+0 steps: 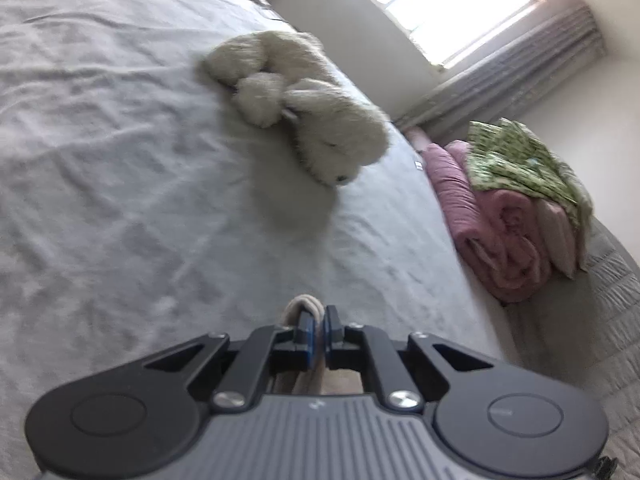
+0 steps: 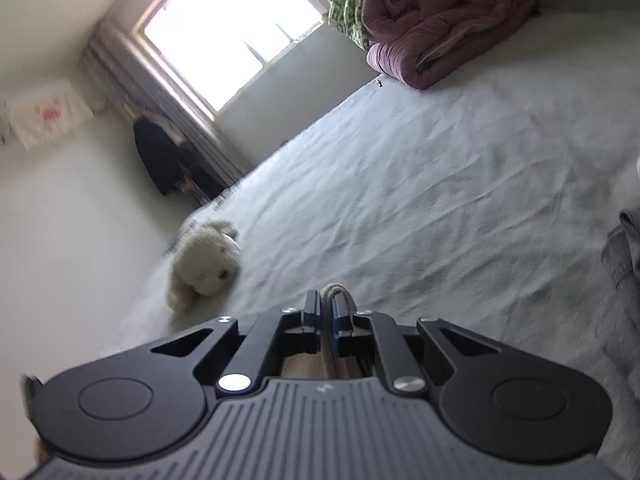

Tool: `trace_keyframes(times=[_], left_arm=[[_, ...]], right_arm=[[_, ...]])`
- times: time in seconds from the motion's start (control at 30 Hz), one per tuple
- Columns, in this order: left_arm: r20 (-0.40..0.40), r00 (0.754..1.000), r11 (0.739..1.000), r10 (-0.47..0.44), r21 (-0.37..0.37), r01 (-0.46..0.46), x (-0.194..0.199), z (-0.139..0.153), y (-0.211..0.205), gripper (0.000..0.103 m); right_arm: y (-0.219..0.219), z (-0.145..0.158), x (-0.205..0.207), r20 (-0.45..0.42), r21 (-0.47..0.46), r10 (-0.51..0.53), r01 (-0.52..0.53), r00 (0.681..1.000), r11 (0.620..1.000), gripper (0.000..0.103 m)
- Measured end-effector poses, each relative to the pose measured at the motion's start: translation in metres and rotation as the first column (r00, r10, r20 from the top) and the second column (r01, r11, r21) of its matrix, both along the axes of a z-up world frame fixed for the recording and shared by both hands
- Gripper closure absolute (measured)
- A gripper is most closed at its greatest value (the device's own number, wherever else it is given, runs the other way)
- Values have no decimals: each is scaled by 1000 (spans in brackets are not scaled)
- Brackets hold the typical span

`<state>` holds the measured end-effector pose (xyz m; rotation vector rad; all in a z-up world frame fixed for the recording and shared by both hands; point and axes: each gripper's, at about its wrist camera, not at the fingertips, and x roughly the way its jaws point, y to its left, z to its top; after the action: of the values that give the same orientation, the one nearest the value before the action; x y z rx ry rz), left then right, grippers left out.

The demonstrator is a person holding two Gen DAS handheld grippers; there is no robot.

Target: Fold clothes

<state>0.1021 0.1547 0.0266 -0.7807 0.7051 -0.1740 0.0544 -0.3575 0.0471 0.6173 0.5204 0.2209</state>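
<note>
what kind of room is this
Most likely a bedroom: a wide bed under a wrinkled pale sheet, a plush toy lying on it, rolled pink bedding stacked at the far end, and a curtained window behind.

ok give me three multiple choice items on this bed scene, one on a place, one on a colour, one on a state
1. Where does the plush toy lie?
A. on the bed sheet
B. on the windowsill
C. on the folded quilt

2. What colour is the rolled quilt?
A. blue
B. pink
C. black

3. How do the left tongs stand?
A. wide open, nothing between them
B. shut on beige fabric
C. out of view

Answers:
1 A, the toy rests directly on the wrinkled sheet.
2 B, both views show it pink.
3 B, a beige fold sticks out between the closed pads.
</note>
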Motion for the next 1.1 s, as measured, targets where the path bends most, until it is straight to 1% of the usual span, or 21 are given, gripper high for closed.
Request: trace_keyframes(times=[0.03,0.1,0.13,0.2,0.23,0.33,0.43,0.47,0.53,0.63,0.7,0.73,0.8,0.83,0.87,0.93,1.0,1.03,1.07,1.1], left_arm=[[-9,1000,1000,16,-4,-16,0,-4,3,98],[9,999,998,34,-50,-33,-4,-5,7,98],[30,999,999,33,-39,-32,-6,-1,6,98],[75,997,1000,31,-7,-31,-7,5,2,98],[94,995,999,33,7,-34,-8,7,0,98],[81,996,999,40,25,-42,-3,0,-1,98],[66,997,999,32,25,-33,-2,1,0,98],[60,998,999,29,25,-30,-2,1,0,98],[50,998,999,23,24,-24,-1,2,1,96],[34,999,1000,15,23,-15,0,3,1,93],[24,1000,1000,9,23,-9,0,4,2,89],[18,1000,1000,6,23,-6,1,5,2,84],[15,1000,1000,11,20,-12,1,6,4,70],[18,1000,1000,21,19,-21,0,7,6,55],[20,999,999,30,17,-30,-1,8,8,49],[25,999,999,48,13,-49,-2,9,12,46],[21,998,998,63,-4,-63,-4,13,16,46],[31,997,998,64,8,-64,-6,18,14,47],[49,998,998,49,43,-51,-9,25,9,48],[64,998,993,28,110,-35,-14,33,-1,49]], right_arm=[[2,-4,2,-9,-22,-4,4,1000,1000,94],[2,-6,2,17,-21,-6,7,1000,1000,93],[2,-2,0,44,-17,-2,3,999,1000,94],[5,6,-2,100,-40,0,4,995,999,94],[6,6,-1,104,-53,-3,8,995,999,94],[10,-4,5,71,-103,-11,19,997,995,93],[19,-19,15,-20,-190,-7,3,1000,982,93],[21,-23,16,-37,-201,-9,1,999,980,93],[20,-24,14,-46,-184,-15,7,999,983,92],[16,-15,8,-34,-160,-27,21,999,987,91],[16,-7,4,-27,-172,-31,26,999,985,90],[17,-3,1,-24,-197,-40,34,999,980,90],[20,7,-3,-8,-277,-71,66,997,959,89],[21,12,-7,4,-310,-84,81,996,947,89],[20,14,-9,14,-324,-90,90,996,942,89],[18,18,-13,25,-311,-91,95,995,946,89],[24,20,-17,24,-302,-51,56,998,952,89],[28,21,-18,22,-298,-28,34,999,954,89],[34,22,-20,20,-304,5,2,1000,953,89],[42,24,-22,18,-315,43,-35,999,948,89]])
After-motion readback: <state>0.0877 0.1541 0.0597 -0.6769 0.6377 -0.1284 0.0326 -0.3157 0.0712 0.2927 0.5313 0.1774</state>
